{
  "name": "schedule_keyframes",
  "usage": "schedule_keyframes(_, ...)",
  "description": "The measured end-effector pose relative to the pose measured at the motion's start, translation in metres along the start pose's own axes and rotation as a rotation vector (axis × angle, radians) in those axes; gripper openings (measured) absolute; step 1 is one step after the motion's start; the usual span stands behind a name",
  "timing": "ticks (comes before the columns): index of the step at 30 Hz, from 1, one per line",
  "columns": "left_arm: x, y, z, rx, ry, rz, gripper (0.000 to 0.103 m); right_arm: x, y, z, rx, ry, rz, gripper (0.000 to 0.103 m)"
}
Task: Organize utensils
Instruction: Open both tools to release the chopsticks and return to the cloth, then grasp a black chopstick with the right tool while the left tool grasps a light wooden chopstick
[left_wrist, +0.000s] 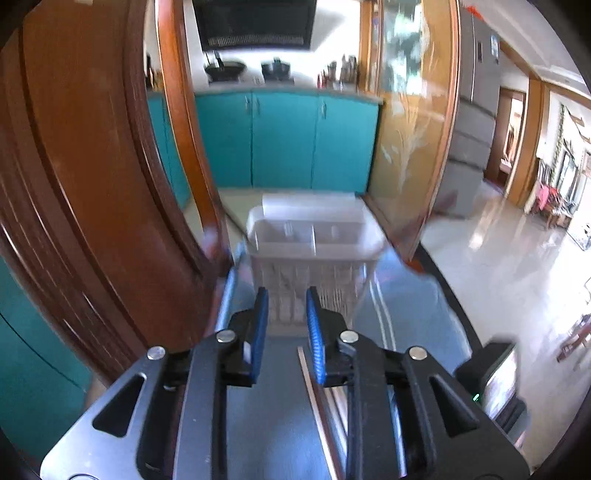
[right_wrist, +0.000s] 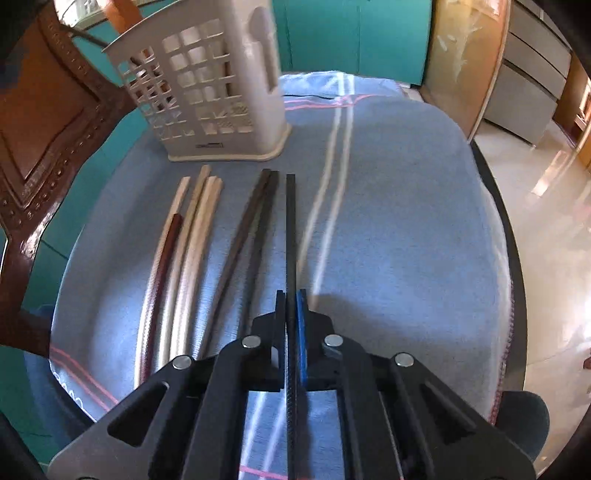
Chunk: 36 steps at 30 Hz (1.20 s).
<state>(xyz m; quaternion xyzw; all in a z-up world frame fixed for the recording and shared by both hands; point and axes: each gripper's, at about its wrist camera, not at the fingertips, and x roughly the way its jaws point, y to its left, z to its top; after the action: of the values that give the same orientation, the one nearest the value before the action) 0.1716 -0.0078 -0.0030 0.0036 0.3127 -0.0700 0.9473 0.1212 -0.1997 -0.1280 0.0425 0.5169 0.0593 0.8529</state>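
A white slotted utensil holder stands upright at the far left of a blue towel; in the left wrist view the holder is straight ahead with divided compartments. My right gripper is shut on a black chopstick that points forward toward the holder. Two dark chopsticks and several pale chopsticks, one with a red end, lie on the towel to its left. My left gripper is open and empty, just in front of the holder. A chopstick lies beneath it.
A carved wooden chair back stands at the left. Wooden door frames, teal cabinets and a glass door panel lie beyond the holder. The table's dark edge and shiny floor are to the right.
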Motion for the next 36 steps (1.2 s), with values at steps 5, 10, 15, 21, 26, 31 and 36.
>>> schedule_keyframes(5,0.043,0.004,-0.05,-0.03,0.193,-0.064,0.022,-0.016,-0.03,0.004,0.152,-0.027,0.105,0.006)
schedule_keyframes(10,0.072,-0.001,-0.075,-0.058,0.31,-0.12,0.022,-0.013,-0.046,0.006,0.225,-0.002,0.064,0.011)
schedule_keyframes(15,0.102,-0.003,-0.083,-0.092,0.384,-0.135,0.022,-0.017,-0.038,0.007,0.149,-0.018,-0.01,0.015)
schedule_keyframes(21,0.118,-0.001,-0.09,-0.083,0.409,-0.118,0.024,-0.007,-0.026,0.012,0.093,-0.007,-0.064,0.017)
schedule_keyframes(26,0.115,0.002,-0.092,-0.054,0.406,-0.08,0.019,-0.001,-0.025,0.011,0.091,0.006,-0.063,0.023)
schedule_keyframes(31,0.111,0.008,-0.096,-0.047,0.42,-0.055,0.015,0.001,-0.021,0.01,0.063,0.001,-0.088,0.025)
schedule_keyframes(36,0.1,0.008,-0.094,-0.097,0.417,-0.139,0.018,0.002,-0.019,0.01,0.056,-0.004,-0.089,0.03)
